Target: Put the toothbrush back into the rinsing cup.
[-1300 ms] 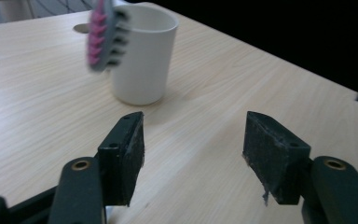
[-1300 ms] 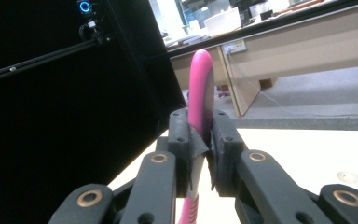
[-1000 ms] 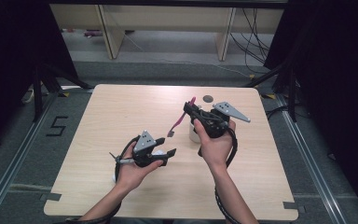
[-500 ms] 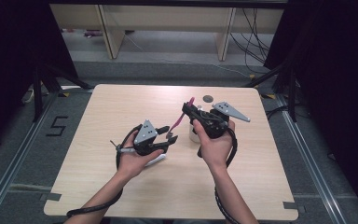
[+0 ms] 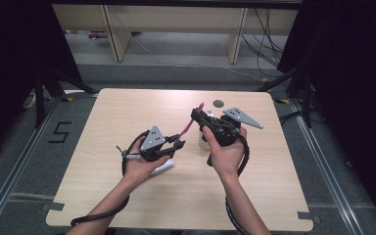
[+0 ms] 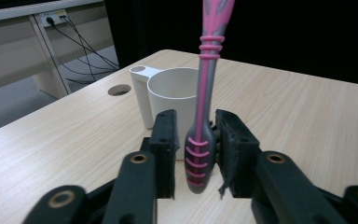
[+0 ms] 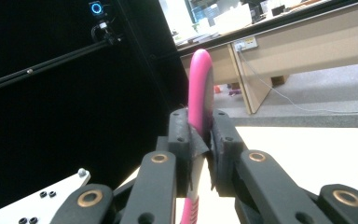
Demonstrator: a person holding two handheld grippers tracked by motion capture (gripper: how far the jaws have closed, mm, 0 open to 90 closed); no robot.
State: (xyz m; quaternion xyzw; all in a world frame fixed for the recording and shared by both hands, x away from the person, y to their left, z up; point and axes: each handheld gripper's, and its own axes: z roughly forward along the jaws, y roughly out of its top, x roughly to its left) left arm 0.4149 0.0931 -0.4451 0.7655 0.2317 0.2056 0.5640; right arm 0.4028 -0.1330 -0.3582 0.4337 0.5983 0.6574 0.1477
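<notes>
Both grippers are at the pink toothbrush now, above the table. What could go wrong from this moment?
1. The left gripper has just been closing around the handle end of the toothbrush, but a gap still shows beside the left pad. If the right gripper, shut on the head end, lets go early, the brush may drop.
2. With both ends clamped, pulling apart could bend the thin neck.
3. The white cup stands close behind; a swing could tip it.

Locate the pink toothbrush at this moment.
In the high view the pink toothbrush slants above mid-table, spanning from the right gripper to the left gripper, just left of the white cup.
</notes>
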